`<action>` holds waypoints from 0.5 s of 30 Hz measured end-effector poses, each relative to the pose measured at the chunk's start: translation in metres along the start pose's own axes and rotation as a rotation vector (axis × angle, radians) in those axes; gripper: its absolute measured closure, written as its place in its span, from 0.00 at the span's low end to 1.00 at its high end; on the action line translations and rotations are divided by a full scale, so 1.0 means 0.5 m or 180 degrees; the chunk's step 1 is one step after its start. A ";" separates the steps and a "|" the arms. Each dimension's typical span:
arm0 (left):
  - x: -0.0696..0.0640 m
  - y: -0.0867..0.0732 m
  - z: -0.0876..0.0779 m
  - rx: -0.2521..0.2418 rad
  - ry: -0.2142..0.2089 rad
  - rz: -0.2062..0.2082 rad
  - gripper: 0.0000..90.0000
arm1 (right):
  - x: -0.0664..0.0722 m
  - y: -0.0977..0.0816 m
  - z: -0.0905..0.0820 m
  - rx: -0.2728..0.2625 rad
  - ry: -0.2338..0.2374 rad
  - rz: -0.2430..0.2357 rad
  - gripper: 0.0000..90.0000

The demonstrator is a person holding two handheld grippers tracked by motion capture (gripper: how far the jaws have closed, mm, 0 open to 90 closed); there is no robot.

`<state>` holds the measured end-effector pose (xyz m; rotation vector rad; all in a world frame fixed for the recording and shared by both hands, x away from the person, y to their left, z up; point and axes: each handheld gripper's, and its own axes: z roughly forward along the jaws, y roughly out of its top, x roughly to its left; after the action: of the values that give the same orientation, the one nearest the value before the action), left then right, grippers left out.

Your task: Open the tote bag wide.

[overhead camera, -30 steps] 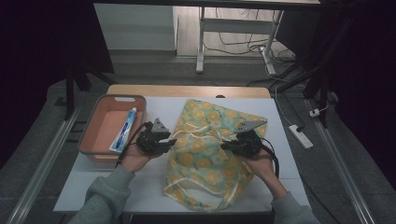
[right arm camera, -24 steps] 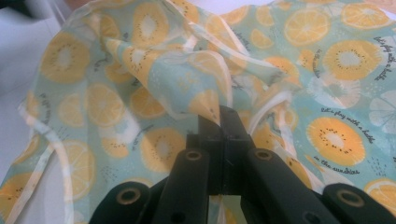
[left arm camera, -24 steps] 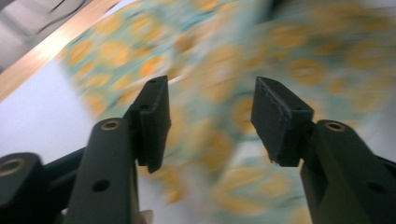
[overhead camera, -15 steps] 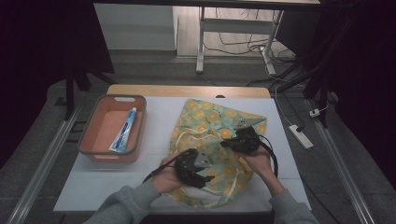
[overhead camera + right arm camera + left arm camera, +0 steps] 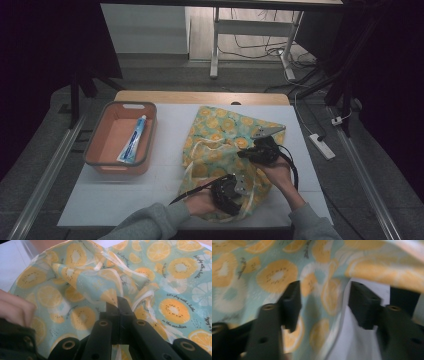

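A teal cloth bag (image 5: pixel 220 135) printed with orange slices lies on the white table, its cream drawstrings loose near the front. My right gripper (image 5: pixel 245 154) sits over the bag's right middle, shut on a pinched fold of the bag (image 5: pixel 110 293). My left gripper (image 5: pixel 235 197) is low over the bag's front end, jaws open. Between its jaws I see the bag's edge (image 5: pixel 329 297) with white table beside it. A person's hand (image 5: pixel 15 308) shows at the left of the right gripper view.
An orange tray (image 5: pixel 102 160) at the table's left holds a toothpaste tube (image 5: pixel 133 140). The white table surface (image 5: pixel 165 120) runs between tray and bag. A power strip (image 5: pixel 321 146) lies on the floor to the right.
My left gripper has swung from the bag's left side near the tray down to the bag's front end. The right gripper has kept its hold and place.
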<state>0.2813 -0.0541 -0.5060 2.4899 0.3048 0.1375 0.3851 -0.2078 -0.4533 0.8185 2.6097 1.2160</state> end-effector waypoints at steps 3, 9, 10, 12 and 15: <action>0.007 0.000 0.015 -0.0058 0.0001 -0.0068 0.76 | 0.000 0.000 -0.001 -0.0009 -0.0005 -0.0001 0.99; 0.016 -0.006 0.007 -0.0075 -0.0123 -0.0097 0.98 | -0.006 -0.002 -0.009 -0.0037 -0.0029 0.0016 0.99; 0.015 -0.008 -0.001 -0.0096 -0.0145 -0.0086 0.98 | -0.010 -0.004 -0.015 -0.0054 -0.0058 0.0031 0.99; 0.013 -0.014 -0.020 -0.0143 -0.0188 -0.0076 0.99 | -0.015 -0.006 -0.021 -0.0064 -0.0097 0.0054 0.99; 0.004 -0.033 -0.056 -0.0236 -0.0244 -0.0074 0.99 | -0.019 -0.008 -0.027 -0.0073 -0.0137 0.0081 0.99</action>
<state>0.2756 -0.0248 -0.4932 2.4108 0.2910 0.0428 0.3866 -0.2241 -0.4484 0.8666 2.5543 1.2185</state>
